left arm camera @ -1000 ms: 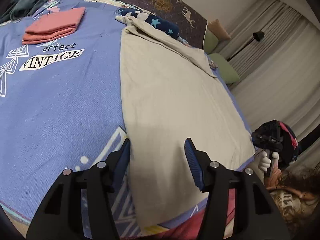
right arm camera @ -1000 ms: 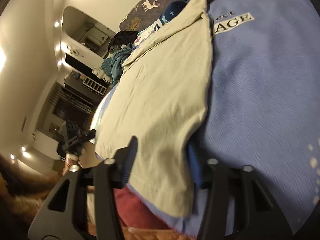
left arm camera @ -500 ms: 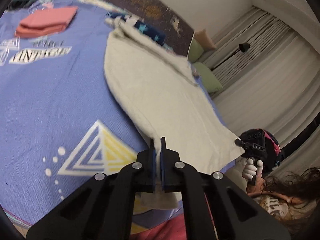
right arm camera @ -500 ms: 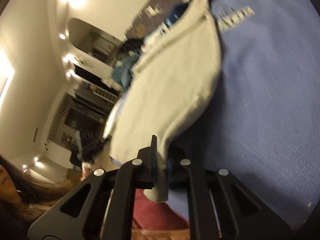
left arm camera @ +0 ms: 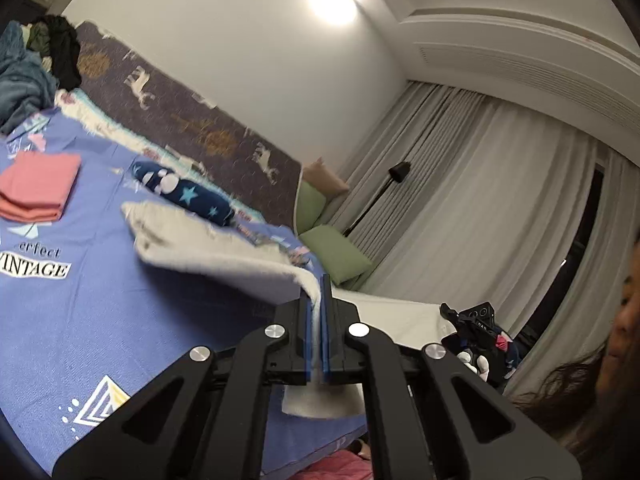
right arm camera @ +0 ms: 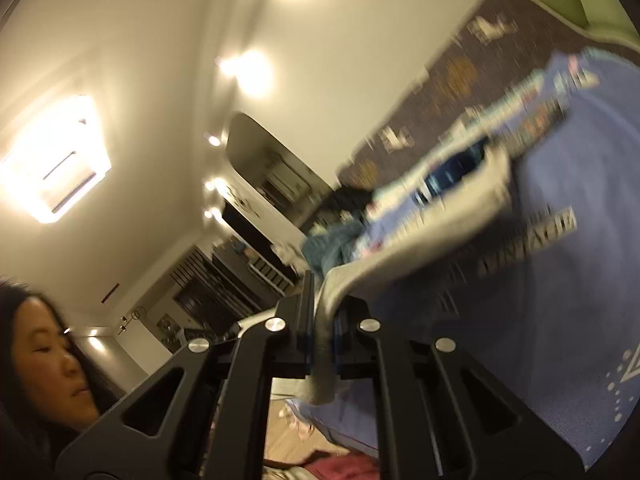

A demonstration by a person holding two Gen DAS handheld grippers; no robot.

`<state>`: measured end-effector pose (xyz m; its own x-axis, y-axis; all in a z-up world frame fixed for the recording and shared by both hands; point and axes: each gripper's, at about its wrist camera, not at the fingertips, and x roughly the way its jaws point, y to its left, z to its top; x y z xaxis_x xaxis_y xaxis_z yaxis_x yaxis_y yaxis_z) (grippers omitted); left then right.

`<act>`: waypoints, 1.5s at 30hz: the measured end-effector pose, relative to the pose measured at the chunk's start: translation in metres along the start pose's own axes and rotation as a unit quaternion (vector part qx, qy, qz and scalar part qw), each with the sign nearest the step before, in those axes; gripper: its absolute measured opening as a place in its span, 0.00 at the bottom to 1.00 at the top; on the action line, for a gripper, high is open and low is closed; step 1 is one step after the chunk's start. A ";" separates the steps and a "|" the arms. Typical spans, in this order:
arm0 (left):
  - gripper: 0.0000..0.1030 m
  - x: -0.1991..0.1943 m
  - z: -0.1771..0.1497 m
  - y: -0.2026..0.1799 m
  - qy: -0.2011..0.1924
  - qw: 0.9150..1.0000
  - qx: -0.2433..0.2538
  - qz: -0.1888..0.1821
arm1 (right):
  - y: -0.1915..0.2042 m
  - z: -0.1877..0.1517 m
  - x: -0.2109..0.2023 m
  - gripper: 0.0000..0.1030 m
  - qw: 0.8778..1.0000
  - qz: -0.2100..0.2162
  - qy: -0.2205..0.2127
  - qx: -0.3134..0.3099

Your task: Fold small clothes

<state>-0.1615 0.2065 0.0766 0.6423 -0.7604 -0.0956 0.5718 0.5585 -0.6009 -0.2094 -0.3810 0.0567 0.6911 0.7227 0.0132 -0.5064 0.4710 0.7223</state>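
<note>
Bedspread [left arm camera: 80,320]: blue, printed with "VINTAGE" lettering and triangles; it spreads out to the left of the left gripper's fingers and to the right of the right gripper's fingers.
Beige garment [left arm camera: 208,252]: its near edge is raised off the bedspread, and it stretches from both sets of fingers away toward the headboard, where its far end lies on the cover; blurred in both views.
Headboard cloth [left arm camera: 180,120]: dark, with deer figures, far beyond the fingers of the left gripper.
Left gripper [left arm camera: 318,312]: fingers pressed together on the garment's near edge, with a flap of cloth hanging out below them.
Right gripper [right arm camera: 322,320]: fingers clamped on another part of that edge, a short end drooping beneath.
Pink folded stack [left arm camera: 36,192]: lies flat on the bedspread, far ahead and left of the left fingers.
Star-print roll [left arm camera: 184,196]: navy, just past the garment's far end.
</note>
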 end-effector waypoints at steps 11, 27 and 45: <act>0.03 0.017 0.016 0.004 -0.015 0.999 0.029 0.040 | 0.022 0.015 -0.003 0.07 0.997 -0.042 -0.026 -0.063; 0.03 0.101 0.052 0.064 0.023 0.996 -0.010 0.089 | -0.072 0.058 0.079 0.09 0.996 -0.085 0.006 0.013; 0.03 0.213 0.111 0.157 0.059 0.986 -0.041 0.147 | -0.163 0.132 0.180 0.10 0.990 -0.130 0.037 0.035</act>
<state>0.1219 0.1692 0.0497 0.7080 -0.6051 -0.3641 0.3226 0.7358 -0.5955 0.0659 -0.3947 0.0328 0.7523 0.6177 -0.2291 -0.2766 0.6118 0.7411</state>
